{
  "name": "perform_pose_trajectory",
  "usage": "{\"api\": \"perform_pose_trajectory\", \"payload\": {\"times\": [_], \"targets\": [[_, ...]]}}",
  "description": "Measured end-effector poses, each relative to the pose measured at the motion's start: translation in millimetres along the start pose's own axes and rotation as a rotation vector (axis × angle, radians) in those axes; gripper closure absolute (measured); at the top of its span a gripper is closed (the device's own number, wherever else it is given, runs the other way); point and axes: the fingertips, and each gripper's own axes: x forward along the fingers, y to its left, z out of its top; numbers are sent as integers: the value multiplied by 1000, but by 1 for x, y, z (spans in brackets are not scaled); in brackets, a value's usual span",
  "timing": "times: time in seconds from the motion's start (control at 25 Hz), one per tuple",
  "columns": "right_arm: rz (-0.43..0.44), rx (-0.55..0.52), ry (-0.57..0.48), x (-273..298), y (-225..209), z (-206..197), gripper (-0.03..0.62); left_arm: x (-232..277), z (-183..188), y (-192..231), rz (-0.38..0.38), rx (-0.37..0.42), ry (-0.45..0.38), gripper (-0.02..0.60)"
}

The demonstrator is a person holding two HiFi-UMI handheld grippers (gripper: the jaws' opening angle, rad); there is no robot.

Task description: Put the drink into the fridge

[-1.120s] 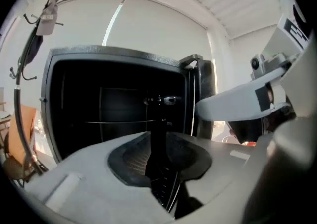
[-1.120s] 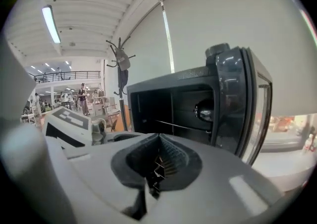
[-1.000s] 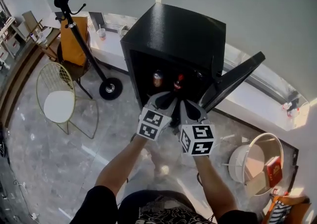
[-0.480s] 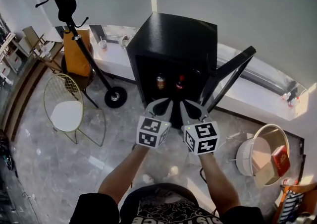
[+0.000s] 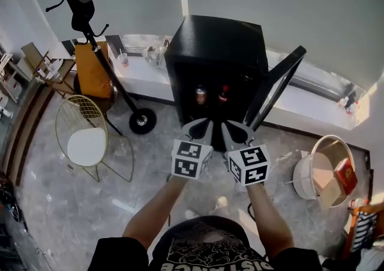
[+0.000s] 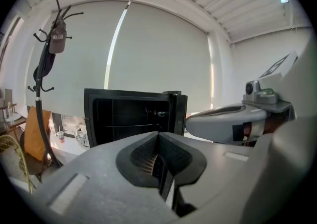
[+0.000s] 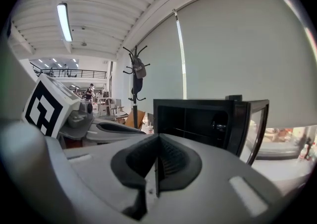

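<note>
- Two drinks, a can (image 5: 201, 94) and a bottle (image 5: 224, 94), stand upright side by side inside the fridge (image 5: 216, 42), straight ahead of both hand-held grippers.
- The door (image 5: 275, 89) stands open on the right, nearer the right hand-held gripper (image 7: 157, 140), which would likely be the one to shut it.
- The left hand-held gripper (image 6: 158, 136) and the right are both closed on nothing.

The fridge (image 5: 216, 42) ahead of the fingertips is black, interior included. Inside it, the left drink (image 5: 201, 94) shows orange-brown and the right drink (image 5: 224, 94) shows red on dark. The left gripper (image 5: 200, 126) and right gripper (image 5: 236, 129) have grey shells and black ribbed pads (image 6: 143, 157). Behind the fingers, each marker cube (image 5: 191, 159) is white with black square patterns.

Left of the fingers:
- chair (image 5: 75, 108): gold wire, white seat
- coat stand (image 5: 105, 66): black
- bag (image 5: 90, 72): orange

Right of the fingers:
- basket (image 5: 303, 181): white
- box (image 5: 347, 174): red

The floor (image 5: 60, 204) is grey marble with pale veining.
</note>
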Motion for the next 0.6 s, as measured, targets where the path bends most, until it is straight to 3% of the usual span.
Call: {"api": "perform_pose_trajectory", "payload": {"times": [0.6], "targets": [[-40, -2, -6, -8, 31, -4, 594, -26, -7, 0, -49, 11, -9, 577]]}}
